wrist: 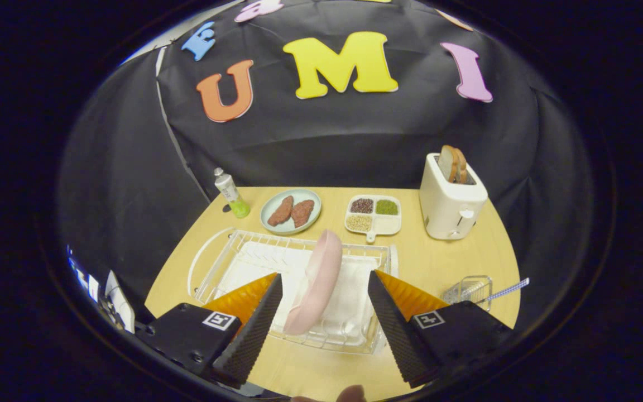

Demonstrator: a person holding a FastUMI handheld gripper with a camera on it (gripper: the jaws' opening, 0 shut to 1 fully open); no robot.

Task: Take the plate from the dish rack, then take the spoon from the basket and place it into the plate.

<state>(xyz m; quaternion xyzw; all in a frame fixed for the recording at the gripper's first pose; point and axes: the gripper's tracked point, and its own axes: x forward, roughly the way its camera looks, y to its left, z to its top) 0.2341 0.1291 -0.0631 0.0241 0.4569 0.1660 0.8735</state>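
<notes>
A pink plate (316, 282) stands on edge in the white wire dish rack (232, 254) on the wooden table. My gripper (324, 290) is open, its two fingers (257, 329) spread wide to either side of the plate's near rim, not touching it. To the right of the rack sits a small wire basket (468, 290) holding a spoon (508, 289) whose blue-and-white checked handle sticks out to the right.
Beyond the rack stand a green-tinted bottle (232, 195), a pale plate with two brown meat pieces (291, 211), a divided tray of grains (373, 215) and a white toaster with bread (451, 198). A fingertip (350, 393) shows beneath the fingers.
</notes>
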